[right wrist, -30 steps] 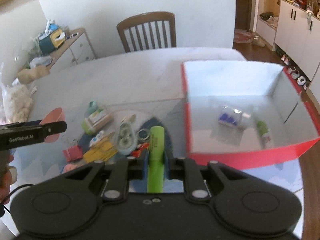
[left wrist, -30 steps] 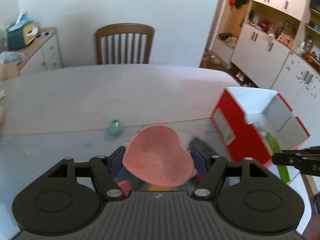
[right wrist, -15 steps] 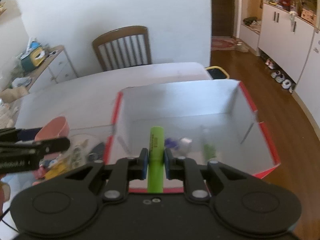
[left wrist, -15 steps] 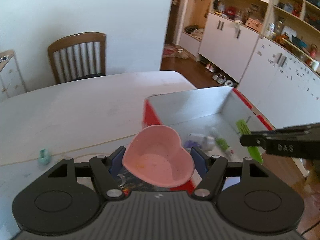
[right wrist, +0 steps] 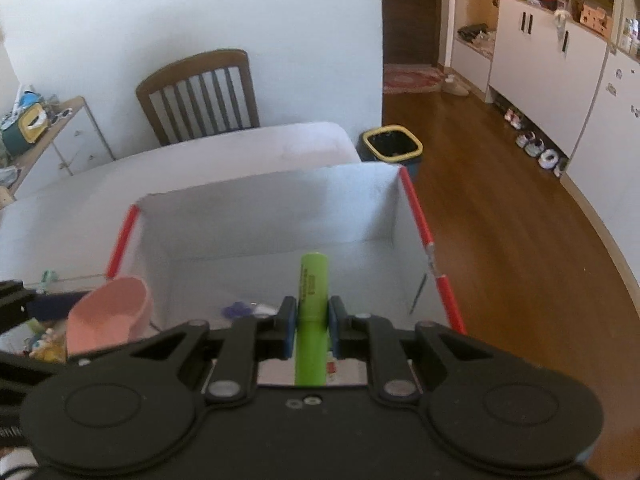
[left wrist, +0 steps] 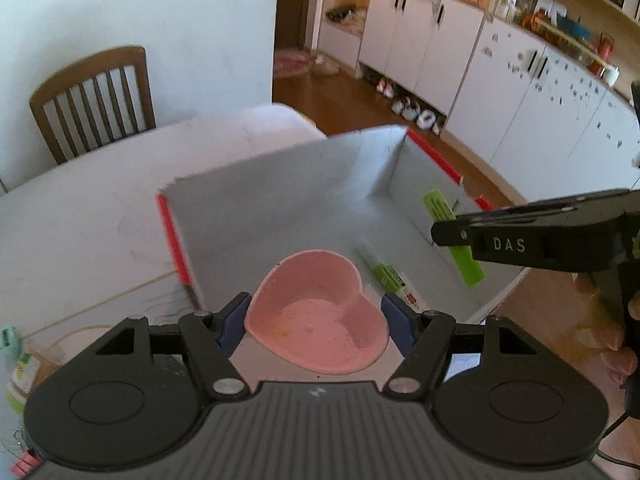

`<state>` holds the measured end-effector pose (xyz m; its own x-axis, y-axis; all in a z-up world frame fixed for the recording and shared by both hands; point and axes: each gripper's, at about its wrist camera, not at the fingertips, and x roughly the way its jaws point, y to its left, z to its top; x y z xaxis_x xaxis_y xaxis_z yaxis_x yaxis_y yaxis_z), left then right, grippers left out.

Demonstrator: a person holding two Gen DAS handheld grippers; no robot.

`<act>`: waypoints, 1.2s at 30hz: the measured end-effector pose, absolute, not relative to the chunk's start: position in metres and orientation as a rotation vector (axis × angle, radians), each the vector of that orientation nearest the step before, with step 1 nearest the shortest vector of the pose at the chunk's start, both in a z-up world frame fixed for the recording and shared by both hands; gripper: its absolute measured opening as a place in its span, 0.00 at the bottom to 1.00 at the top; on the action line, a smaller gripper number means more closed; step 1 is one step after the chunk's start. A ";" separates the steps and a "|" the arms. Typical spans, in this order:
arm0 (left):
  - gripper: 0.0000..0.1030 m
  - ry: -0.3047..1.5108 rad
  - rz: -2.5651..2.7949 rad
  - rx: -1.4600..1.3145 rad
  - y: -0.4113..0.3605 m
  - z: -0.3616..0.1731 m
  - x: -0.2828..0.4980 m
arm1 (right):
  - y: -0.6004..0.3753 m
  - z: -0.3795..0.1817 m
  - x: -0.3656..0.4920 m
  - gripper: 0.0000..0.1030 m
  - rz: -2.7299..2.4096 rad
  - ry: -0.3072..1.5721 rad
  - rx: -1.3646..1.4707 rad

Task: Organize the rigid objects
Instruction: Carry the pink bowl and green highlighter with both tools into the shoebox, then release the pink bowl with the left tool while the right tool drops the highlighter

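My left gripper point(left wrist: 316, 320) is shut on a pink heart-shaped dish point(left wrist: 318, 314), held over the near left part of a red box with a white inside point(left wrist: 280, 200). From the right wrist view the same dish point(right wrist: 108, 314) hangs at the box's left wall point(right wrist: 152, 232). My right gripper point(right wrist: 313, 330) is shut on a green highlighter point(right wrist: 313, 296), pointing into the box over its middle. In the left wrist view that highlighter point(left wrist: 440, 208) sticks out past the right gripper's fingers point(left wrist: 520, 240). A green-and-white tube point(left wrist: 384, 272) and a small purple item point(right wrist: 236, 310) lie on the box floor.
Loose small items point(right wrist: 44, 340) lie on the white table point(left wrist: 80, 220) left of the box. A wooden chair point(right wrist: 200, 92) stands at the table's far side. A yellow-rimmed bin point(right wrist: 394, 146) sits on the wooden floor beyond the box. White cabinets point(left wrist: 500, 80) line the right.
Both grippers swung right, from above the pile of small items to over the red box, carrying the pink dish and the green highlighter. The box now fills the middle of both views.
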<state>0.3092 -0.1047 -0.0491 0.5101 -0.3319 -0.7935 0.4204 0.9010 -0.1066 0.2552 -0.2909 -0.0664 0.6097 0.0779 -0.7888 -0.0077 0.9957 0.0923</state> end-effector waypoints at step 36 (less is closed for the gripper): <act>0.69 1.377 -0.329 0.144 -0.163 -0.151 0.403 | -0.309 -0.141 0.307 0.20 0.079 1.172 0.097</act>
<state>0.4034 -0.1634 -0.1511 0.1556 -0.1454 -0.9771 0.3122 0.9457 -0.0910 0.3072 -0.3087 -0.1410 0.3868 0.1121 -0.9153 -0.0111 0.9931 0.1169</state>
